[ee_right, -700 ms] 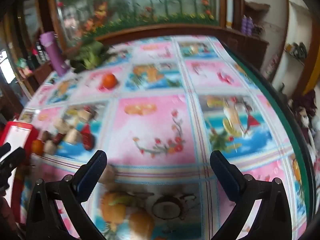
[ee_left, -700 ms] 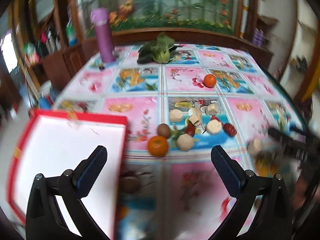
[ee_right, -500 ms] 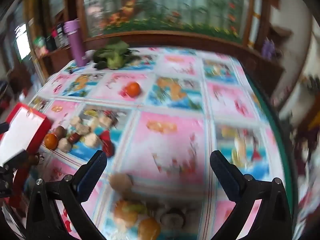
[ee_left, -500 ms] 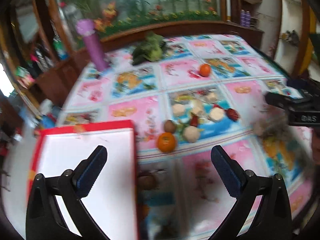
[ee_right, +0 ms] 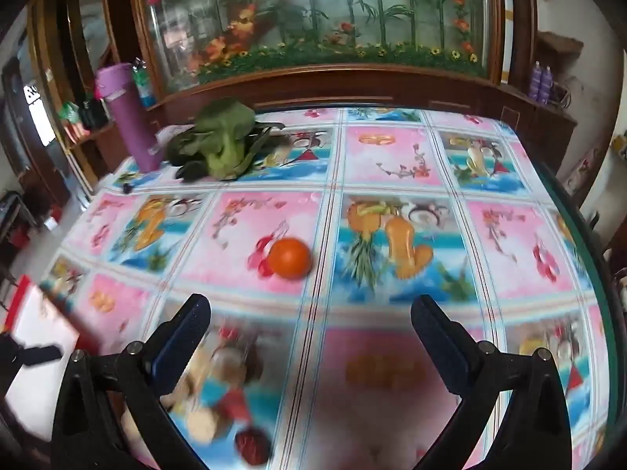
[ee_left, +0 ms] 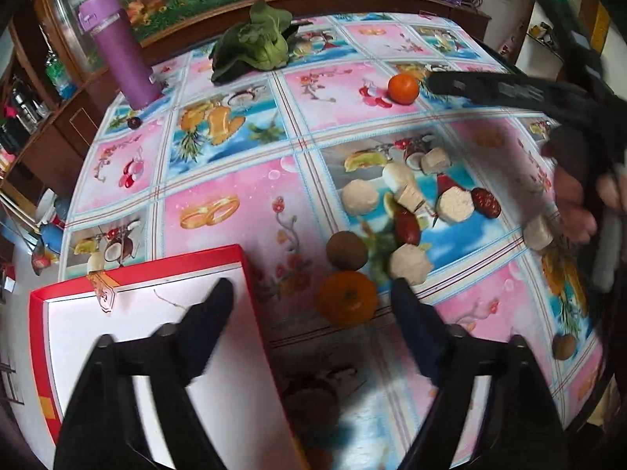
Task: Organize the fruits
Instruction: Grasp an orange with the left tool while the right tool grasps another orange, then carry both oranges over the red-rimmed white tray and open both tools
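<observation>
In the left wrist view my left gripper (ee_left: 311, 293) is open, low over the table, with a near orange (ee_left: 348, 297) just ahead between its fingertips. A brown round fruit (ee_left: 347, 250), pale lumps (ee_left: 359, 196) and dark red dates (ee_left: 406, 225) lie in a cluster beyond it. The red-rimmed white box (ee_left: 156, 352) lies under the left finger. A far orange (ee_left: 403, 88) sits beside my right gripper's finger (ee_left: 490, 90). In the right wrist view my right gripper (ee_right: 309, 313) is open, and that orange (ee_right: 290, 257) lies ahead of it.
A purple bottle (ee_left: 117, 49) and a leafy green vegetable (ee_left: 252, 45) stand at the table's far side. A hand (ee_left: 576, 203) holds the right gripper at the right. The table's dark edge (ee_right: 580, 243) curves along the right. A wooden cabinet runs behind.
My left gripper has dropped closer to the near orange and the box. My right gripper has swung left and forward, and now faces the far orange.
</observation>
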A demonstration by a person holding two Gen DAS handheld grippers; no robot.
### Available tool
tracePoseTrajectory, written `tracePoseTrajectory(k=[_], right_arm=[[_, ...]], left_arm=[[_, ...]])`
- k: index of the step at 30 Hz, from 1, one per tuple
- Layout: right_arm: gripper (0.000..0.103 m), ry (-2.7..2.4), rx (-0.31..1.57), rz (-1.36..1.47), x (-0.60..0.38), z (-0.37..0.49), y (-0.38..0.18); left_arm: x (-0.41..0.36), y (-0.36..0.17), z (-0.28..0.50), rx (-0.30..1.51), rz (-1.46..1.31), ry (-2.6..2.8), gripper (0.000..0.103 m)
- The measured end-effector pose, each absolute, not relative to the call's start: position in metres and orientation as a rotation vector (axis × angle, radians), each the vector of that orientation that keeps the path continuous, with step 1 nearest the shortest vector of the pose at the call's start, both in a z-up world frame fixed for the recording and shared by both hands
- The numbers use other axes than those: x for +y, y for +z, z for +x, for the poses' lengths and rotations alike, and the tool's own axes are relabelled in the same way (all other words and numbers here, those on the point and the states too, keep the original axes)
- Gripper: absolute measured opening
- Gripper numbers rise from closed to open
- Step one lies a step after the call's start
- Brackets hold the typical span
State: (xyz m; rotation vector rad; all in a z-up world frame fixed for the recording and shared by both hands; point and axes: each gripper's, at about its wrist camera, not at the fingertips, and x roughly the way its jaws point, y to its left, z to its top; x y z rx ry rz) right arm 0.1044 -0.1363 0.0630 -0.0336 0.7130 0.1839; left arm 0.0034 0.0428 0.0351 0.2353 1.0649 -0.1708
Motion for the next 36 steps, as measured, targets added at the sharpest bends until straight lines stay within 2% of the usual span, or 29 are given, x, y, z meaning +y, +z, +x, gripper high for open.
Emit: tracePoseTrajectory(k=[4,8,10,11,15,17,24,28,30,31,36], right_arm=[[0.080,0.166,0.789,0.037,-0.138,0.132,0.052],[0.061,0.188,0.849,0.055,-0.131,0.143,0.043],[0.056,0.191,0.850,0.064,-0.128,0.142,0.044],[0.049,0.203,0.860,0.068,-0.126,0.143,0.044],[0.043,0.210,0.891,0.060,-0.122,0.143,0.045],[0.027,0.257,0.914,0.105,-0.124,0.142,0.044],[0.027,0.304,0.933,0.163,-0.136,0.142,0.043],[0.027,0.341,0.935,0.194,-0.138,0.143,0.043],[0.027,0.372,0.940,0.235,-0.142,0.144,0.042],[0.027,0.388,0.941,0.258,-0.144,0.144,0.042],[0.026,0.441,0.955,0.389,-0.155,0.137,0.039]], left_arm=[[0.047,0.036,-0.002,1.030,0.221,-0.206,0.067],[0.044,0.036,-0.005,1.010,0.234,-0.214,0.067],[0.043,0.036,-0.005,1.003,0.245,-0.215,0.067],[0.044,0.036,-0.005,0.997,0.245,-0.216,0.065],[0.046,0.041,-0.007,0.979,0.216,-0.254,0.061],[0.041,0.041,-0.007,0.978,0.228,-0.285,0.061],[0.021,0.032,-0.003,0.992,0.285,-0.335,0.061],[0.016,0.018,0.003,1.014,0.350,-0.321,0.052],[0.023,0.016,0.005,1.011,0.330,-0.319,0.044],[0.028,0.016,0.008,1.008,0.315,-0.310,0.035],[0.040,0.016,0.006,0.998,0.263,-0.337,0.032]])
